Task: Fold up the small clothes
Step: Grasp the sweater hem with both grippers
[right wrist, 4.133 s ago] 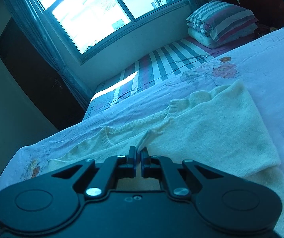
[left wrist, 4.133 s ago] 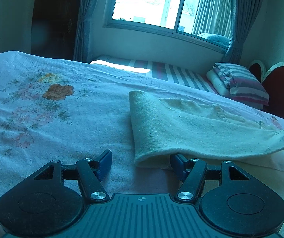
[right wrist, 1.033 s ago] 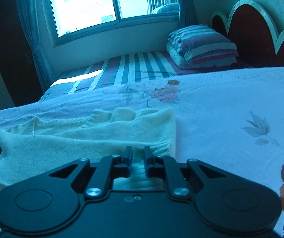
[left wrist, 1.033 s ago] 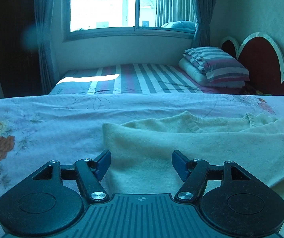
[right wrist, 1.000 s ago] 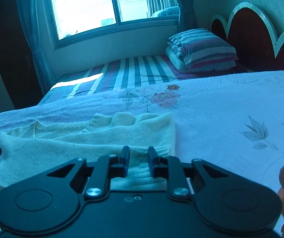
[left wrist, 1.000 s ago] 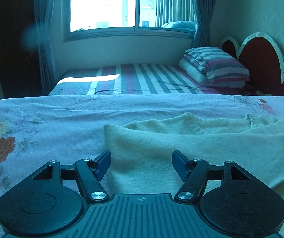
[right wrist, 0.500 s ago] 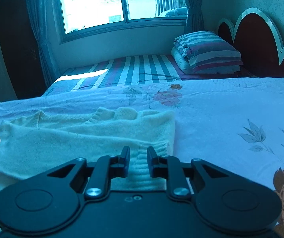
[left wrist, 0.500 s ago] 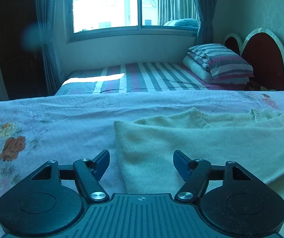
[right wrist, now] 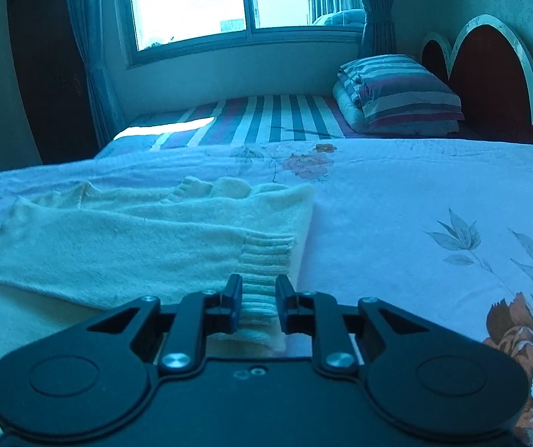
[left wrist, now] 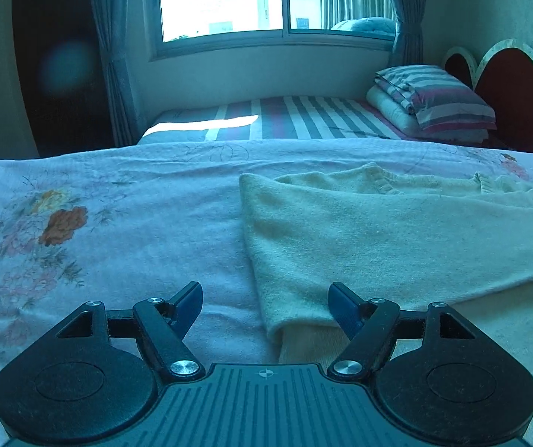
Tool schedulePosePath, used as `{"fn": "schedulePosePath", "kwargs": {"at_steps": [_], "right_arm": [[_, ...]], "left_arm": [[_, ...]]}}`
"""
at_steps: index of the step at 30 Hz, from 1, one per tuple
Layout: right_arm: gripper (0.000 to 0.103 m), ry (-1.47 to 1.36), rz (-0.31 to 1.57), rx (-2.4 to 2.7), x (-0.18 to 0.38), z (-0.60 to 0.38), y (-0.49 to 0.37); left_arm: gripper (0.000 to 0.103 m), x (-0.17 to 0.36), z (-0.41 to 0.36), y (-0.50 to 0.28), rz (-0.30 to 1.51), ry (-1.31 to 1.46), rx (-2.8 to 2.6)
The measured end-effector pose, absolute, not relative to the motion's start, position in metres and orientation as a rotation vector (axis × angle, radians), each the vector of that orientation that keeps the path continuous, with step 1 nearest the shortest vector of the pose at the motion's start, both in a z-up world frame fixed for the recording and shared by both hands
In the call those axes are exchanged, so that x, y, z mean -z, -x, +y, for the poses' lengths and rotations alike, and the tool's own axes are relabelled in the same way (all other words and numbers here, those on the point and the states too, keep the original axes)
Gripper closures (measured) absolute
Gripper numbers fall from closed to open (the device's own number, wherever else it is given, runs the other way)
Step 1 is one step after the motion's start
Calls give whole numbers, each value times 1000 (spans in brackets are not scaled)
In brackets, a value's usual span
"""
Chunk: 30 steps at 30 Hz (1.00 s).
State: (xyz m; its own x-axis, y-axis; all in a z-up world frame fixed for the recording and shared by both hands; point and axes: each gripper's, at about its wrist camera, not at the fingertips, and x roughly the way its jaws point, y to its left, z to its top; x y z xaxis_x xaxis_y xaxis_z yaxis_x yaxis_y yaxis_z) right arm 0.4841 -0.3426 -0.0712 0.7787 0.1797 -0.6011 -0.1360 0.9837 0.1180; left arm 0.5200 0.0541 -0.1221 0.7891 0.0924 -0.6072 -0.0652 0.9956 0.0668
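since four seconds ago the right gripper (right wrist: 258, 300) has let go of the cream sweater (left wrist: 396, 231) and its fingers now stand a little apart, with the ribbed cuff (right wrist: 264, 260) lying between them, untouched as far as i can tell. left gripper (left wrist: 265, 307) has backed off; its blue pads (left wrist: 342, 307) are spread wide, holding nothing. the sweater lies folded on the floral bedsheet (left wrist: 98, 223), its folded corner just ahead of the left gripper, right pad at its edge. beyond the sweater sit a striped mattress (left wrist: 303, 117) and striped pillow (left wrist: 437, 97).
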Motion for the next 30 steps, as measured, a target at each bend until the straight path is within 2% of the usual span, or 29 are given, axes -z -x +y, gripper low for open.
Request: {"fn": "schedulePosePath", "kwargs": {"at_steps": [6,12,14,21,28,30], "right_arm": [[80,-226,690,-253,59,-384,-432],[80,-423,837,-349,75,-424,-345],[80,-476,859,-331,79,-434,-315],[81,-561,928,-327,92,-432,-203],[81,-620,944,-325,94,-409,-144],[81,-664,952,-336,99,-403,-138]], "left_arm": [[29,109,64,-444,695,17,-75],[29,117,71,-338,793,85,-24],[43,123,71,-309,836,110,8],[43,124,77,-229,860,158,137],[44,127,84,-172,854,267,212],[52,130,89,-166,851,341,235]]}}
